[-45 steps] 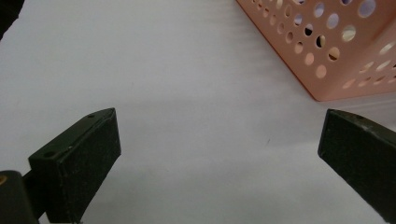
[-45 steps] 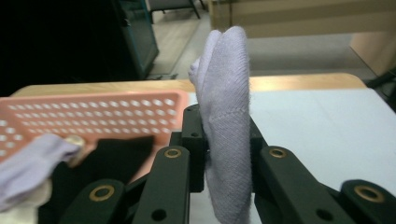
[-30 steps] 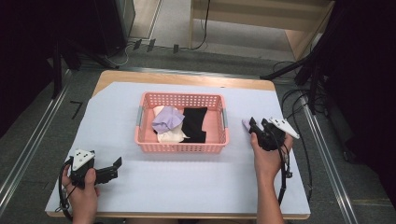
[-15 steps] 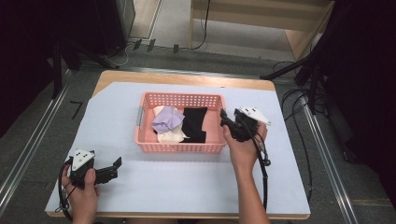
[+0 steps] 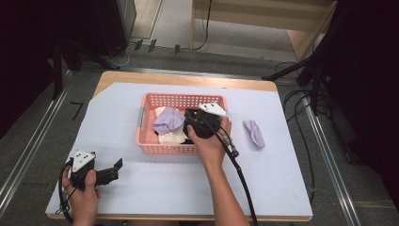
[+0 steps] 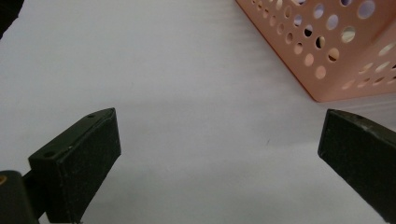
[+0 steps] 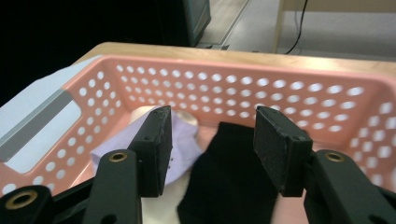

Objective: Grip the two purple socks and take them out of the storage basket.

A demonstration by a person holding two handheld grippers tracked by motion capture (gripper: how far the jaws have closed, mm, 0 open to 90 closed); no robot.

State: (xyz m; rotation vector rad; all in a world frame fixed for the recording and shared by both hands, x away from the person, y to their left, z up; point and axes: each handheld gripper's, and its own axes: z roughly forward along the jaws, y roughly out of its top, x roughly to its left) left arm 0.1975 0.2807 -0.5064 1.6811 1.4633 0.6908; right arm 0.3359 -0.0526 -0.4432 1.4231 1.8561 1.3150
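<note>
A pink perforated basket (image 5: 181, 97) stands mid-table and holds a lavender cloth (image 5: 168, 123), a cream cloth (image 5: 171, 137) and a black cloth (image 7: 233, 177). My right gripper (image 5: 190, 123) hovers inside the basket's right half, pointing left. In the right gripper view it (image 7: 212, 126) is open and holds nothing, its jaws straddling the edge where lavender cloth (image 7: 121, 140) meets black. A second lavender cloth (image 5: 254, 133) lies on the table right of the basket. My left gripper (image 5: 115, 170) rests open near the front left; its own view (image 6: 219, 140) has bare sheet between the jaws.
A pale blue-white sheet (image 5: 282, 188) covers the wooden table (image 5: 188, 77). The basket's near-left corner (image 6: 327, 56) sits ahead and to the right in the left gripper view. Cables trail on the floor at the right, and metal rails run along both sides of the table.
My right gripper moved left from the table beside the basket to over the basket's contents. The lavender cloth it was next to stays on the table. The left gripper has not moved.
</note>
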